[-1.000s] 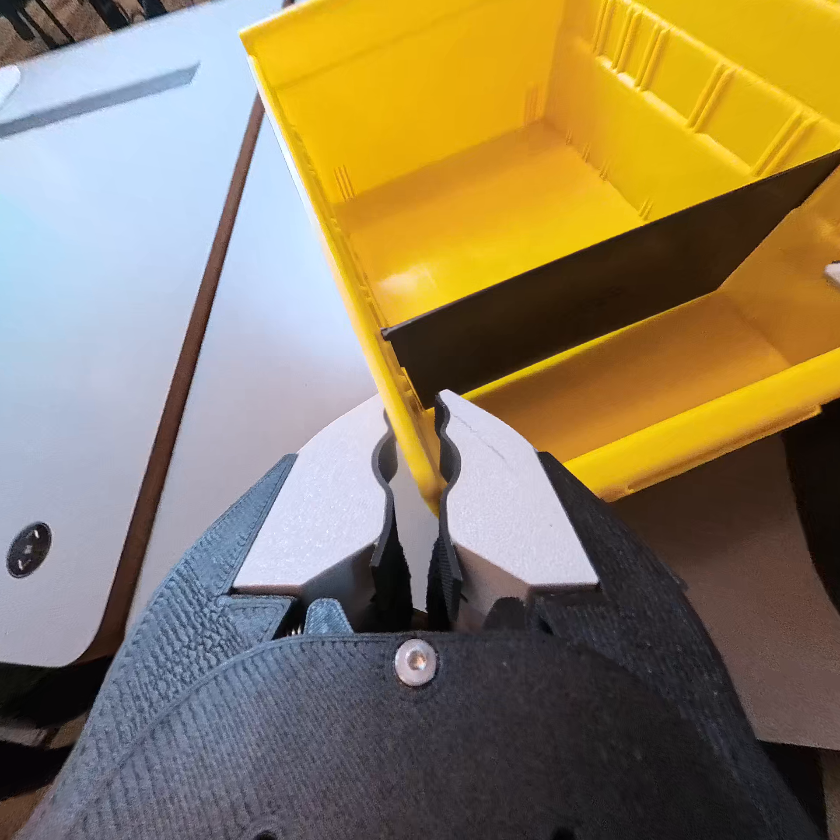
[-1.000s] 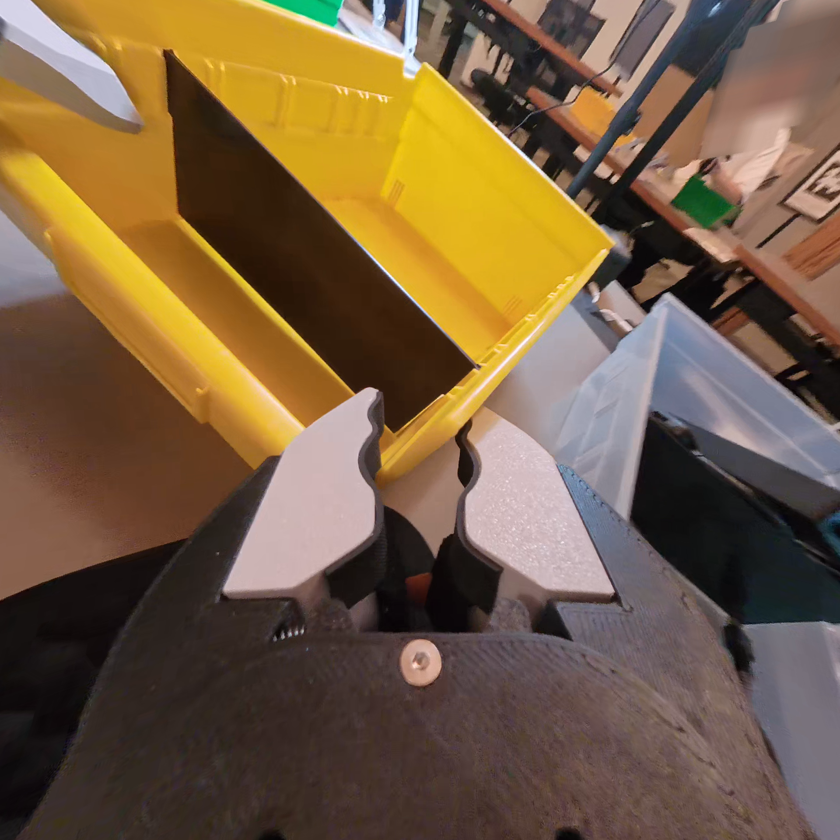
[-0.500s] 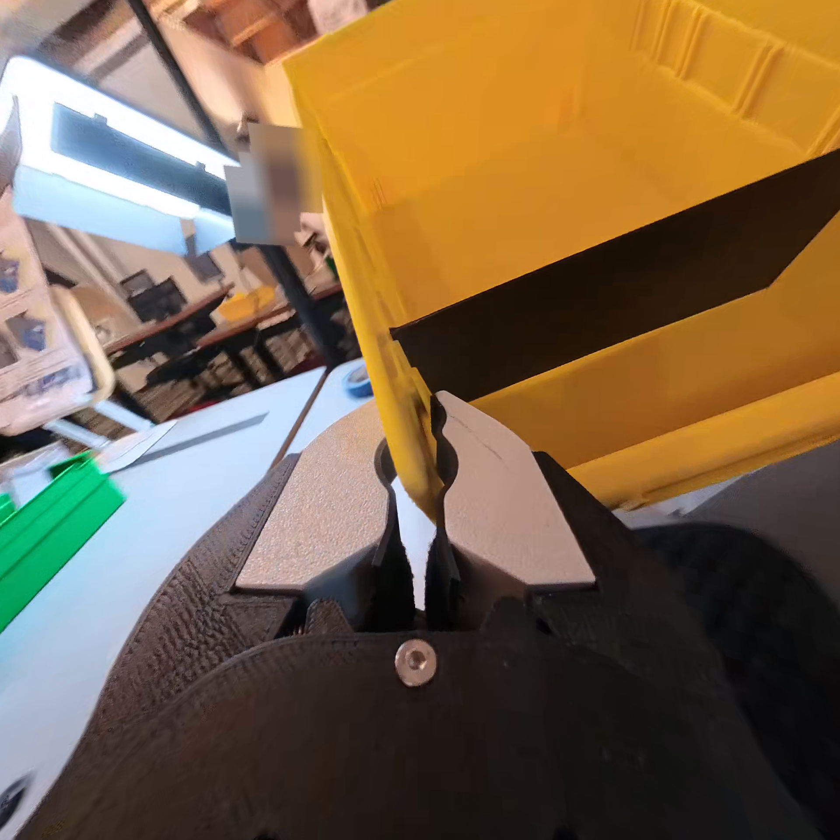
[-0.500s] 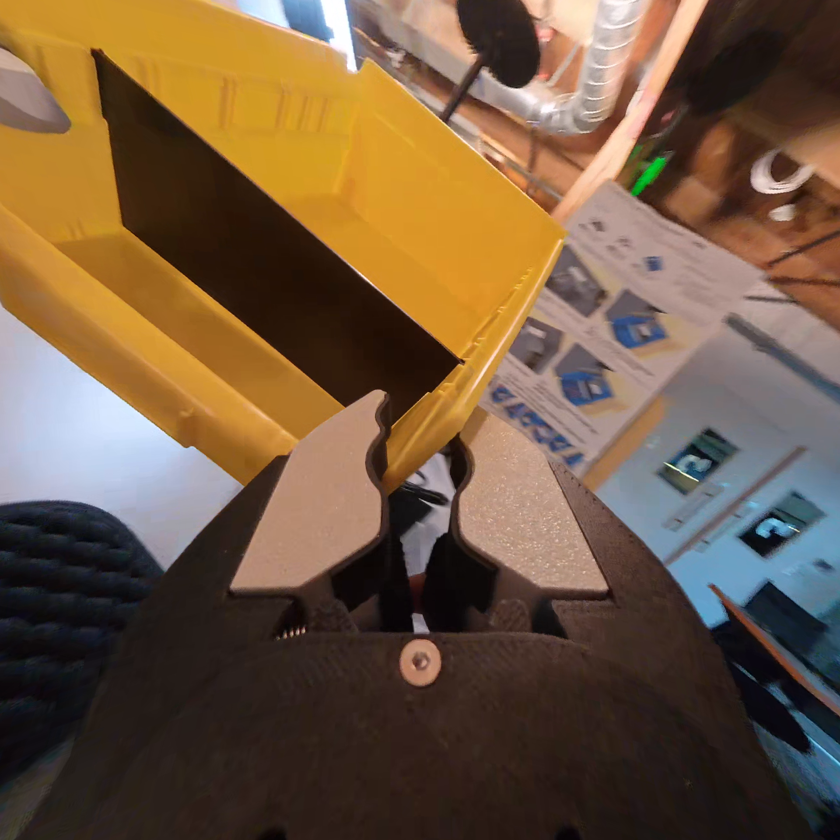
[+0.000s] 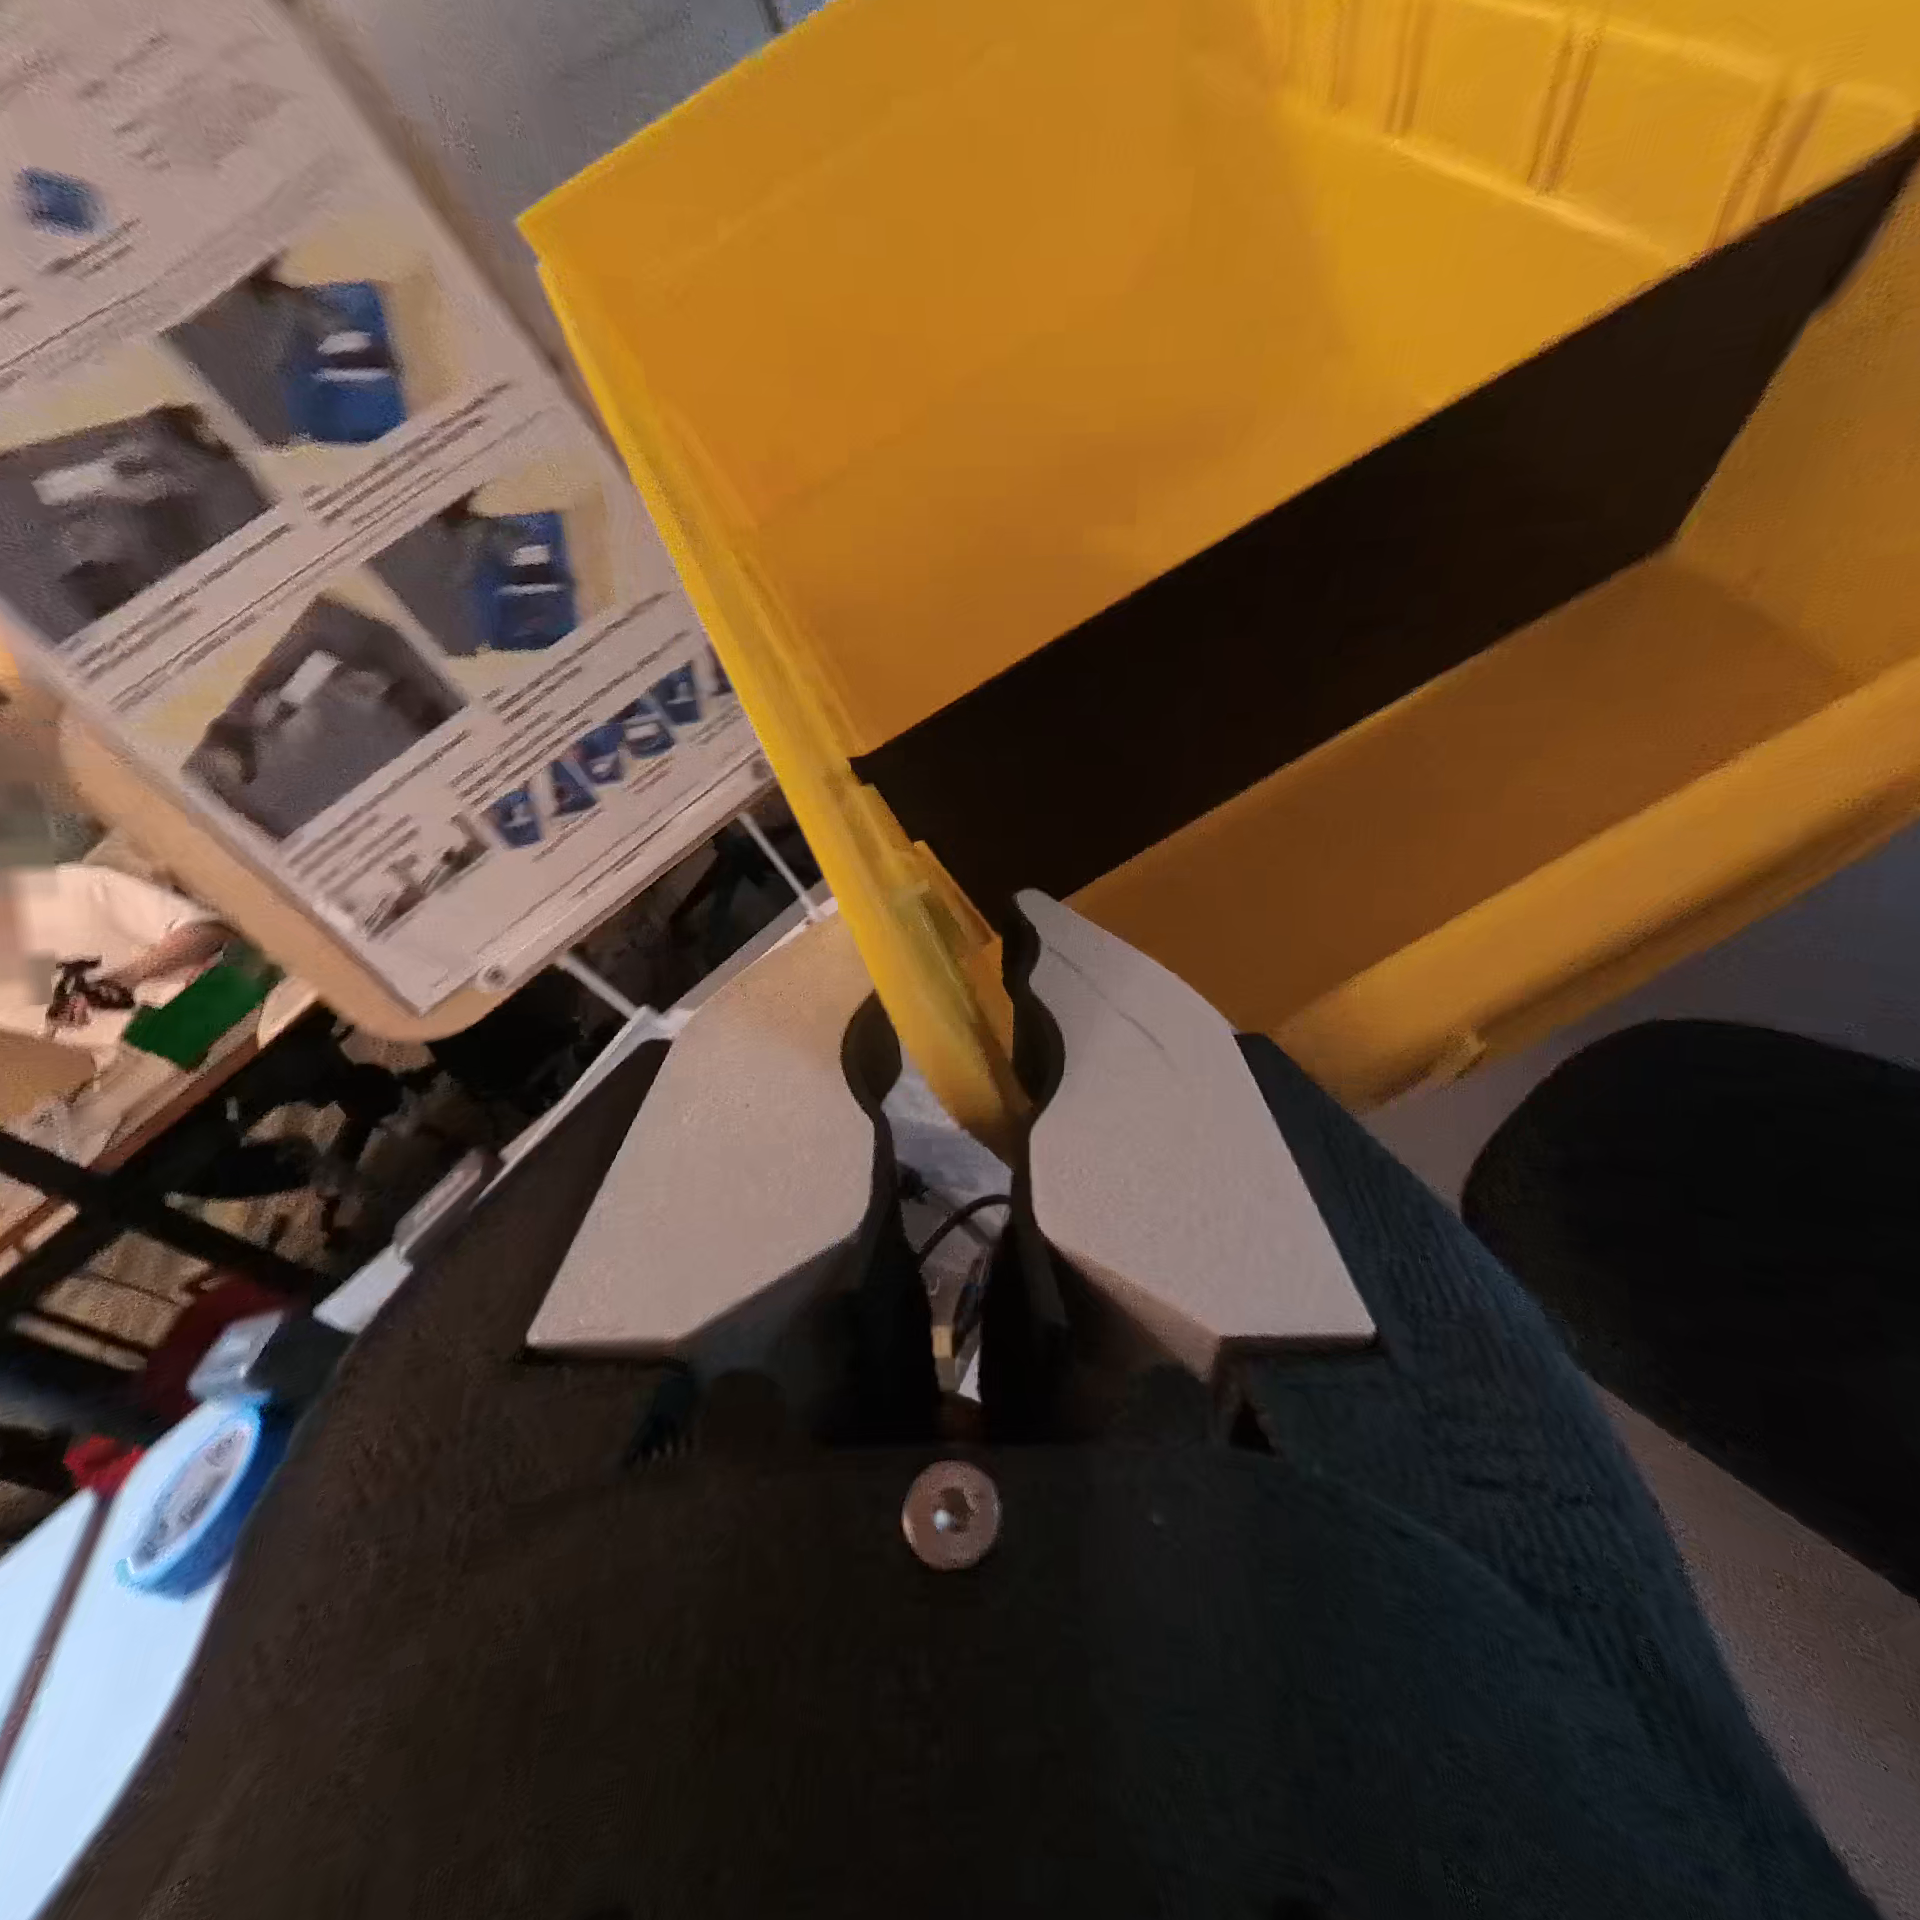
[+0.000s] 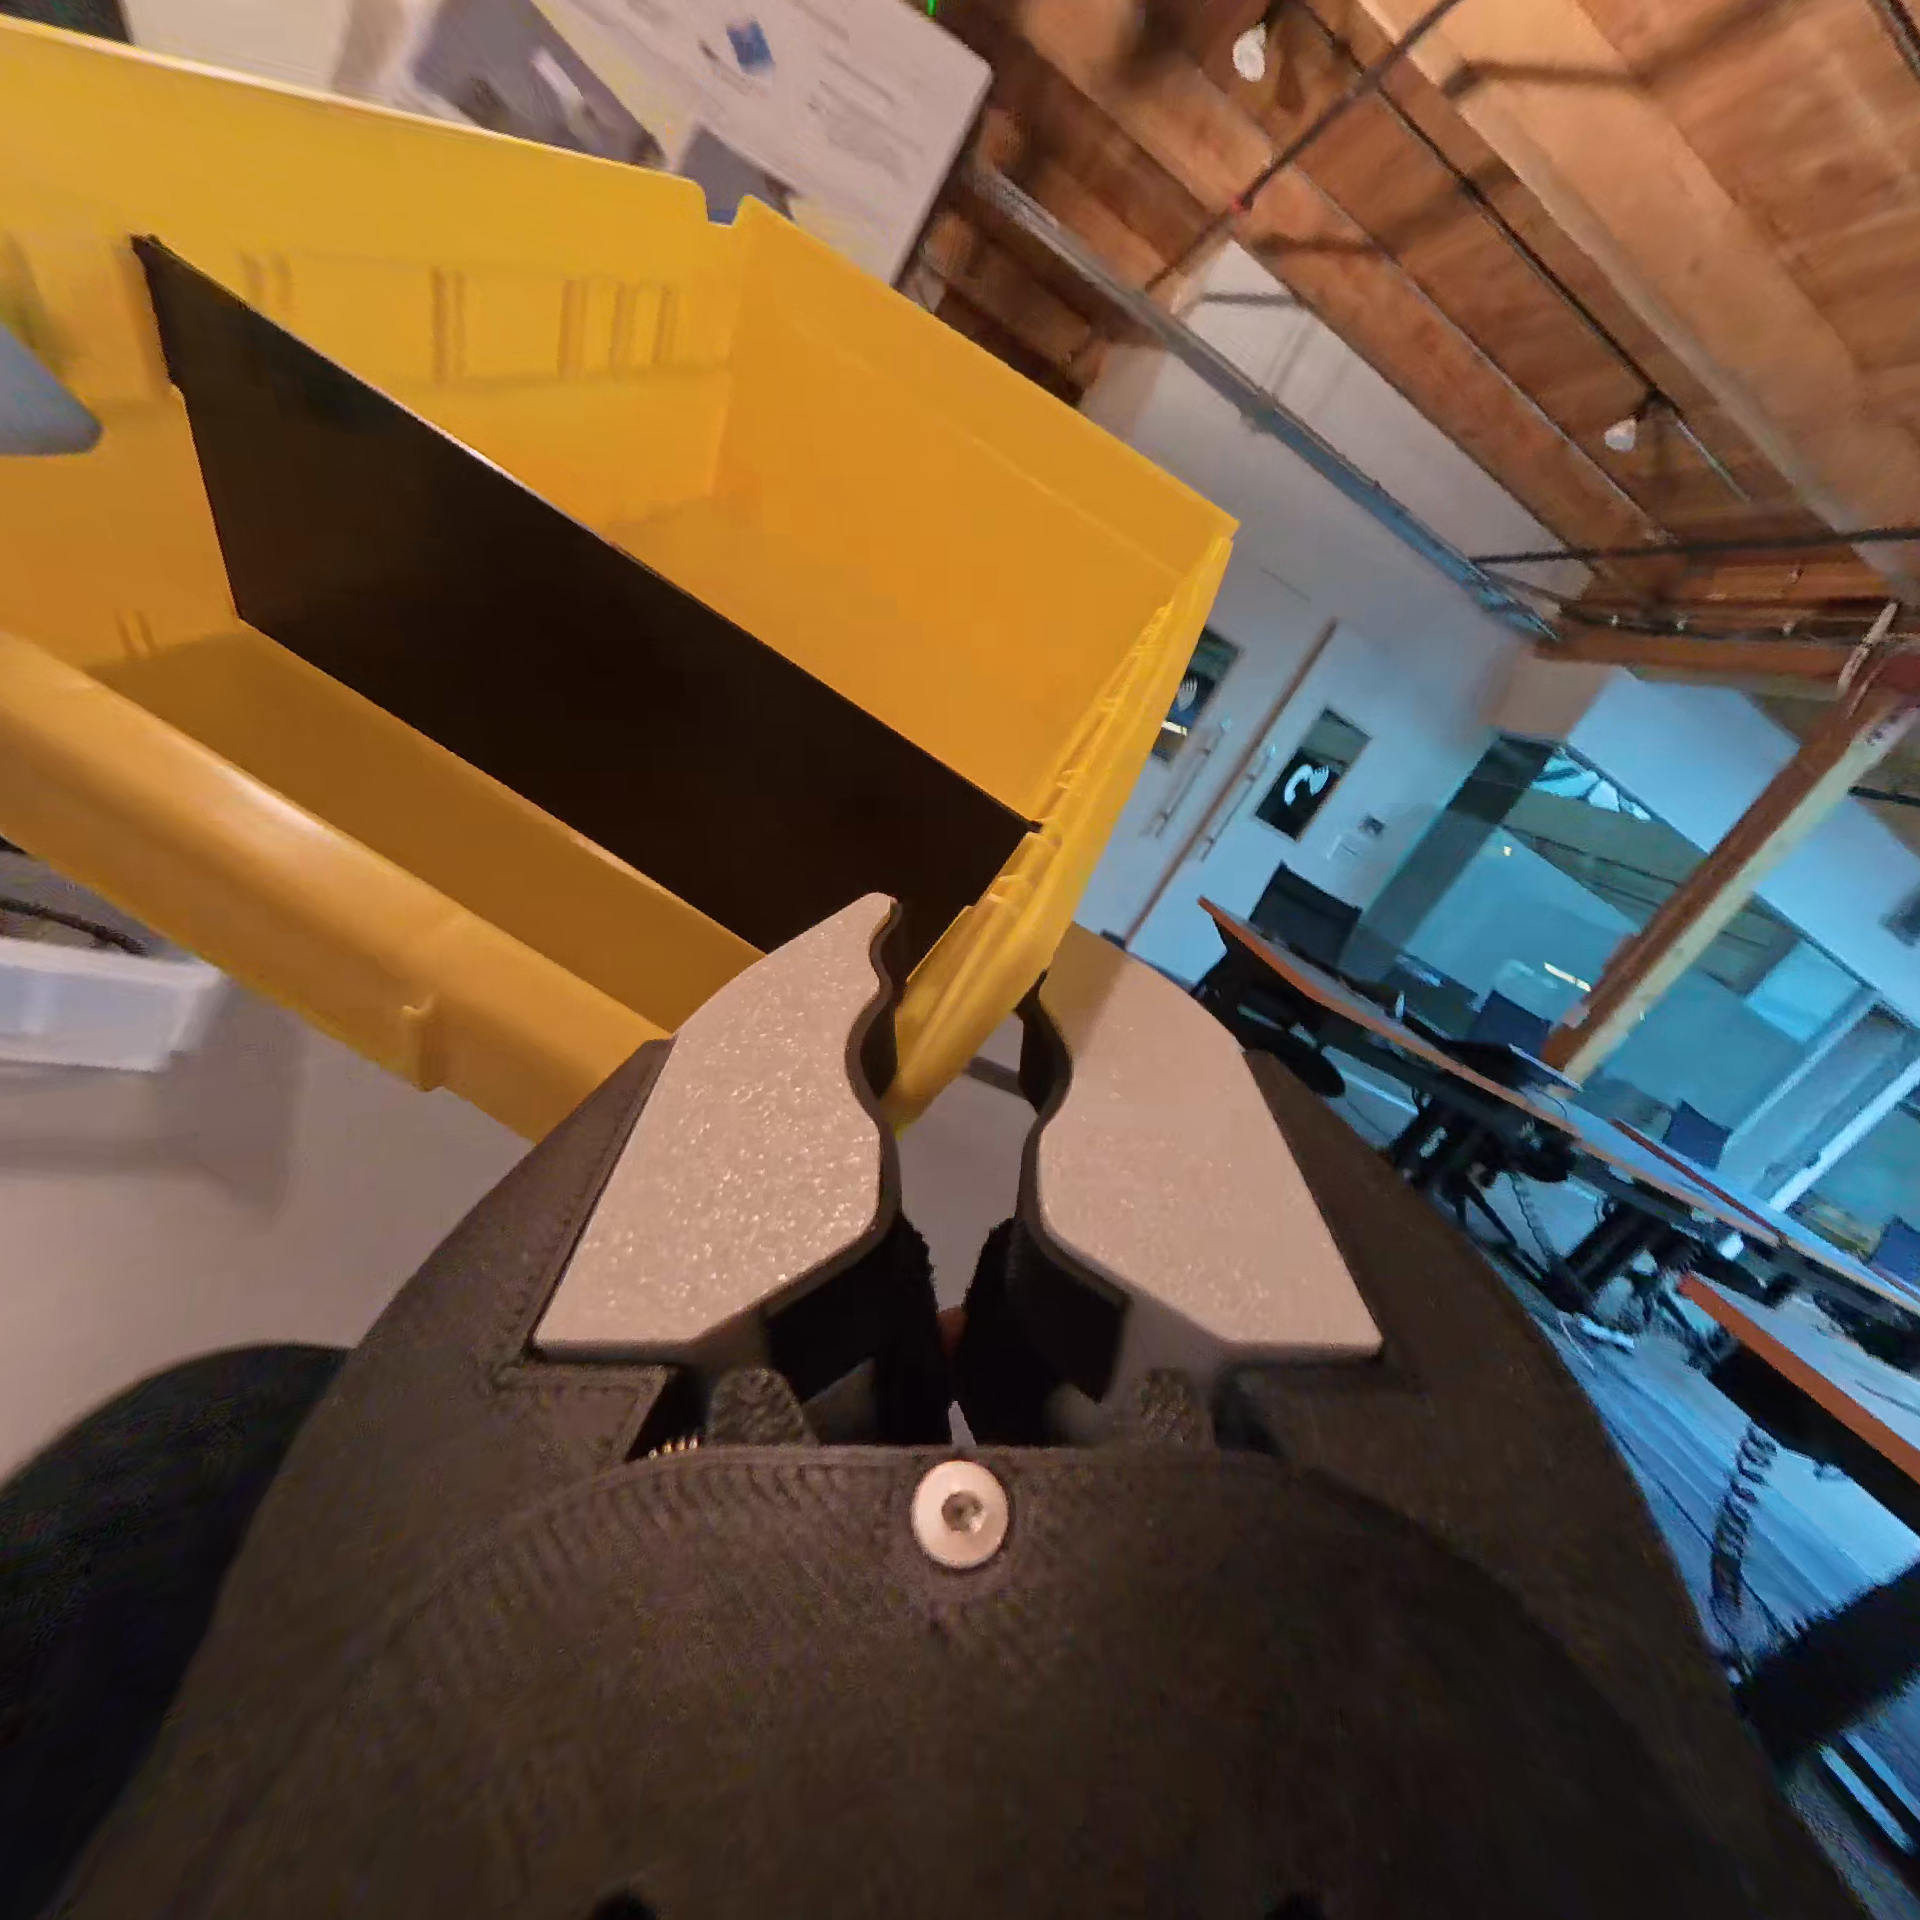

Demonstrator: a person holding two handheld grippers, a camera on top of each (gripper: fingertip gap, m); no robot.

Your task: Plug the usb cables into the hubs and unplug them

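Wooden ceiling beams (image 6: 1558,208) and a wall poster (image 5: 312,499) frame a tilted yellow bin (image 5: 1039,416) with a black divider (image 5: 1351,623). Left gripper (image 5: 951,1023) clamps one side wall, right gripper (image 6: 961,997) clamps the opposite wall; no usb cables or hubs are recognisable.

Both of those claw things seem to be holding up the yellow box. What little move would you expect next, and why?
Probably keep tipping it a little further, both sides together. The left gripper and right gripper each pinch a side wall of the yellow bin, which hangs tilted in the air. Both compartments, either side of the black divider, look empty, so levelling it and setting it down may be just as likely.
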